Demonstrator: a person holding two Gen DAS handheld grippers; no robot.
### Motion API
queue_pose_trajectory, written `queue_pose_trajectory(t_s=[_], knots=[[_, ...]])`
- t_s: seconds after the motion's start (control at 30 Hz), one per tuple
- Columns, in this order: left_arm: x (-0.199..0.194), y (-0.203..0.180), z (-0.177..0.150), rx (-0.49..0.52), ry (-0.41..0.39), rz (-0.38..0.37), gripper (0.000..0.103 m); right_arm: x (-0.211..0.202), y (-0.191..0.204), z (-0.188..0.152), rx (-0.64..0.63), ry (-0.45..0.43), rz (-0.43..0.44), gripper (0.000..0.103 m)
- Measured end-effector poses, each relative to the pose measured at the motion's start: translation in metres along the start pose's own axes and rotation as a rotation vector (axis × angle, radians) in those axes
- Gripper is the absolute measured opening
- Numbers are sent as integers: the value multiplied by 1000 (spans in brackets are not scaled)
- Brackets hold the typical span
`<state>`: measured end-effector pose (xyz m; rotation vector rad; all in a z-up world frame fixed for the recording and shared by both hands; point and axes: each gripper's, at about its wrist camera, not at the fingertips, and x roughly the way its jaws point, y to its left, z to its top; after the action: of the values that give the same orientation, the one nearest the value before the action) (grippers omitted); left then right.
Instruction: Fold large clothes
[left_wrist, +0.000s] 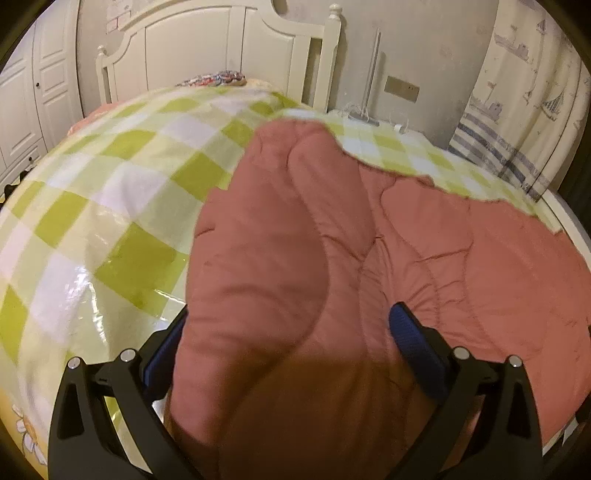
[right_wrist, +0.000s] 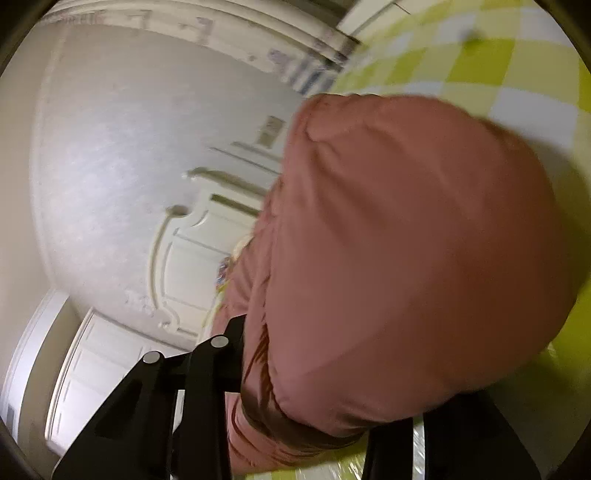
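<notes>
One pink quilted coat (left_wrist: 280, 258), puffy, bunched; left gripper (left_wrist: 288, 328) and right gripper (right_wrist: 332, 369) each pinching it over the bed (left_wrist: 110, 206)

The padded garment (left_wrist: 288, 258) is a dusty salmon pink. Under it, the bed cover (left_wrist: 122, 206) is checked in lime green, pale green and white. The headboard (left_wrist: 221, 48) is cream. The curtain (left_wrist: 524, 96) is cream with blue-grey ships and stripes. The fingers (left_wrist: 410, 332) carry blue pads on black.

Matt quilted jacket (left_wrist: 280, 266), glossy checked sheet (left_wrist: 122, 206)
</notes>
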<state>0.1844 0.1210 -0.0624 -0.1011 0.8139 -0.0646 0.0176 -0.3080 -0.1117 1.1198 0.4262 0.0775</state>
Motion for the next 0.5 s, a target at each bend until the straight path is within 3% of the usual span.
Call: queue_pose_trajectory(t_s=[0.13,0.2,0.27,0.37,0.4,0.47,0.5], knots=[[-46,-31,22,35,-129,-61,101,-28,26,-5,-208,-56,5,36],[-64,-68,40,137,-210,-53,101,-41,44,-7,-320,-90,-3,36],[-62,-110,56,254,-219,-42,101,-51,59,-9,-413,-112,-5,36],[-24,-155,69,341,-124,0,101,-60,78,-13,-518,-129,-20,36],[5,-172,66,368,-58,32,101,-62,83,-15,-550,-132,-31,36],[52,-187,50,420,76,63,101,-62,90,-18,-603,-134,-48,36],[69,-193,37,452,106,57,101,-60,95,-20,-640,-125,-62,36]])
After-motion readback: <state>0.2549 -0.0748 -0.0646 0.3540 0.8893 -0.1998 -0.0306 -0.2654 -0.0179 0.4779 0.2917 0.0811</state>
